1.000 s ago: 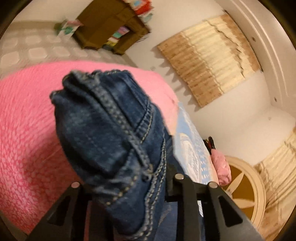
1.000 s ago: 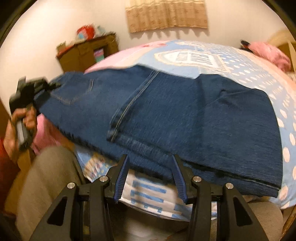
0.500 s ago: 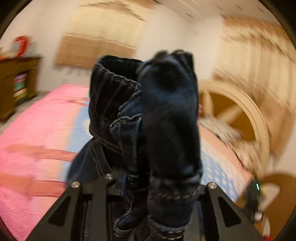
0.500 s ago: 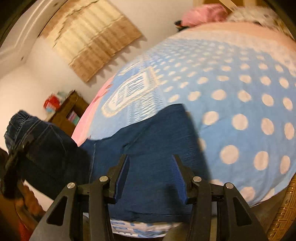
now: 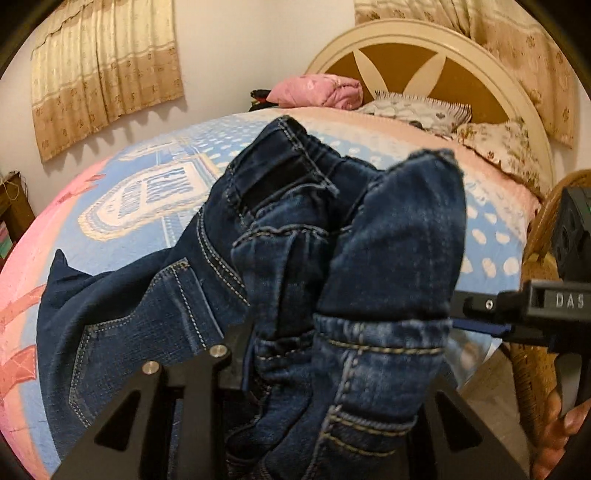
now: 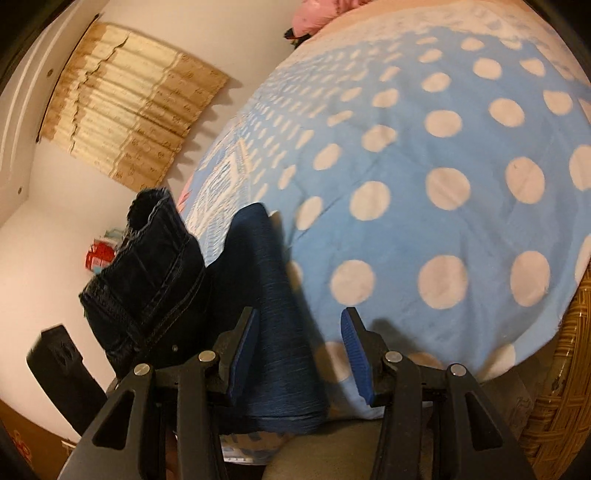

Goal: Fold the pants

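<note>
Dark blue jeans (image 5: 155,295) lie on the blue dotted bedsheet (image 5: 491,236). My left gripper (image 5: 325,369) is shut on their bunched waistband end (image 5: 369,258), held up off the bed; the denim hides its fingertips. In the right wrist view that same bunch (image 6: 147,273) hangs at the left, with the left gripper's black body (image 6: 55,362) below it. My right gripper (image 6: 297,350) is open low at the near bed edge. A folded strip of jeans (image 6: 273,314) lies between its blue pads, nearer the left one. One blue right finger (image 5: 480,326) shows beside the bunch.
A round headboard (image 5: 424,33), pillows (image 5: 495,140) and a pink folded blanket (image 5: 321,88) are at the far end of the bed. A wicker chair (image 6: 557,406) stands at the right. Curtains (image 6: 125,114) hang on the wall. A hand (image 5: 565,424) holds the right tool.
My left gripper has swung the waistband end across the bed towards the right gripper, rolling as it went. The jeans now lie doubled over. The right gripper rolled and shifted along the bed edge.
</note>
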The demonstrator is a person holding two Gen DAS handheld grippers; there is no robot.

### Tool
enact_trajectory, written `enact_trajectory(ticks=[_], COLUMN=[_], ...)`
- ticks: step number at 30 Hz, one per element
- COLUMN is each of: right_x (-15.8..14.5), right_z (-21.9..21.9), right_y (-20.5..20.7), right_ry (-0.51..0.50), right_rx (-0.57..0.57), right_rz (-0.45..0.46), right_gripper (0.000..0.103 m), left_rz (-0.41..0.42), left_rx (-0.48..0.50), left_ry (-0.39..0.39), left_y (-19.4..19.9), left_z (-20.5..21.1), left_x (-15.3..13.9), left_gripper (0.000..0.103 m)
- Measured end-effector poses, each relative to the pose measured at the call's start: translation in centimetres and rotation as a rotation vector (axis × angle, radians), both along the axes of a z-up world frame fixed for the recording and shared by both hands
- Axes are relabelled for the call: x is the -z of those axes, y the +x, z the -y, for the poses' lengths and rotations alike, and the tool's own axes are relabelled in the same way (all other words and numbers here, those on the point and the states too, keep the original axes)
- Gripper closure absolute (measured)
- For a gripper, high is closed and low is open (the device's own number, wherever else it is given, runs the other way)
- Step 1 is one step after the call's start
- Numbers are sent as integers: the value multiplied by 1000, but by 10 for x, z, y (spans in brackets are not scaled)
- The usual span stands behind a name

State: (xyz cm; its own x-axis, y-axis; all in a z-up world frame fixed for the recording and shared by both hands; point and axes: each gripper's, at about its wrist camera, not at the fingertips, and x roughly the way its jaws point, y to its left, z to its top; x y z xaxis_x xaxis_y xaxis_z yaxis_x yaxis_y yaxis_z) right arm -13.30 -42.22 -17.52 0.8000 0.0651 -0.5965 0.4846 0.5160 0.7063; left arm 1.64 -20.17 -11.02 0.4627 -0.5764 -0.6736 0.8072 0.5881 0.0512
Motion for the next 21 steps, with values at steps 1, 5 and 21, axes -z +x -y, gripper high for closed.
enact_trajectory(ticks=[1, 5, 21], right_x=[3, 3, -40], right_z=[2, 3, -4], right_y=[0, -1, -13], right_ry=[12, 4, -137], right_rx=[7, 13, 27], right_rz=[-4, -11, -2], right_gripper=[54, 54, 54], left_rz=[8, 61, -9], left_rx=[2, 22, 26], left_ry=[9, 67, 52], left_y=[-8, -31, -44], left_z=[6, 17, -12], left_x=[1, 3, -11], left_gripper=[75, 53, 50])
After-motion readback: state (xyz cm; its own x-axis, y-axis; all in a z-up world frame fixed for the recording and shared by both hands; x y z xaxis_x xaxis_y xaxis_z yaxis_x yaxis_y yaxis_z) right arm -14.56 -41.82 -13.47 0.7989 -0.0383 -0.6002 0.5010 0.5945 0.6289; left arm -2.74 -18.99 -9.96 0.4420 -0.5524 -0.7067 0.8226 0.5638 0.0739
